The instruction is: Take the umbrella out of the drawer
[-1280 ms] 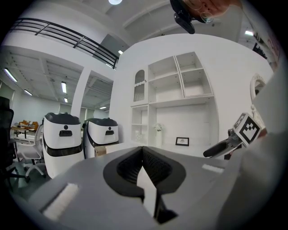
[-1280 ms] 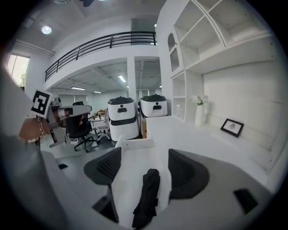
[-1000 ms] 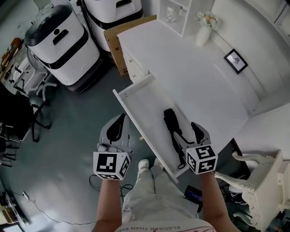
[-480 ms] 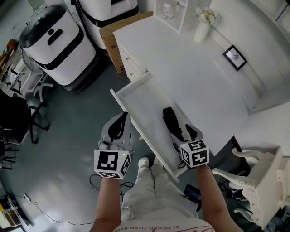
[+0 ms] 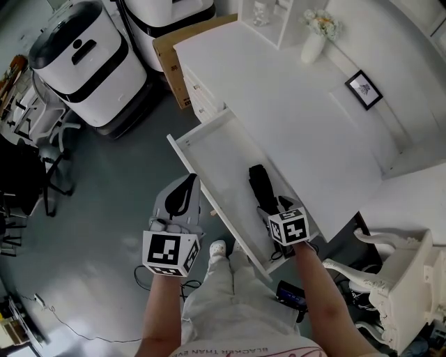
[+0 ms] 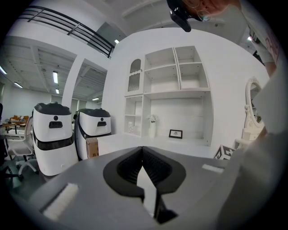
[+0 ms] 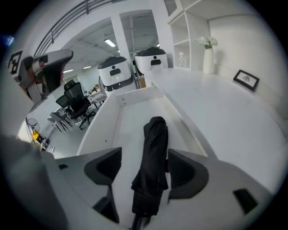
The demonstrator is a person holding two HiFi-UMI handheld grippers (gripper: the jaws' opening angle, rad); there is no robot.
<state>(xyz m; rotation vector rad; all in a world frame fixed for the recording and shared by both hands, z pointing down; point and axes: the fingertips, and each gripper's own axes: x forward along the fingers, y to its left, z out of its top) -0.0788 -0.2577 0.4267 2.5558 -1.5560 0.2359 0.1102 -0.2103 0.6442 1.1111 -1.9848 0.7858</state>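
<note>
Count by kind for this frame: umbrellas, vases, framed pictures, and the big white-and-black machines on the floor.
Black folded umbrella, in the open white drawer: 1
White vase with flowers: 1
Black-framed picture: 1
White-and-black floor machines: 2
Total: 5

Umbrella [image 5: 259, 184], black, folded, compact type.
Lies flat and lengthwise on the floor of the pulled-out white drawer [image 5: 224, 155], in the drawer's right half, toward its rear wall.
</note>
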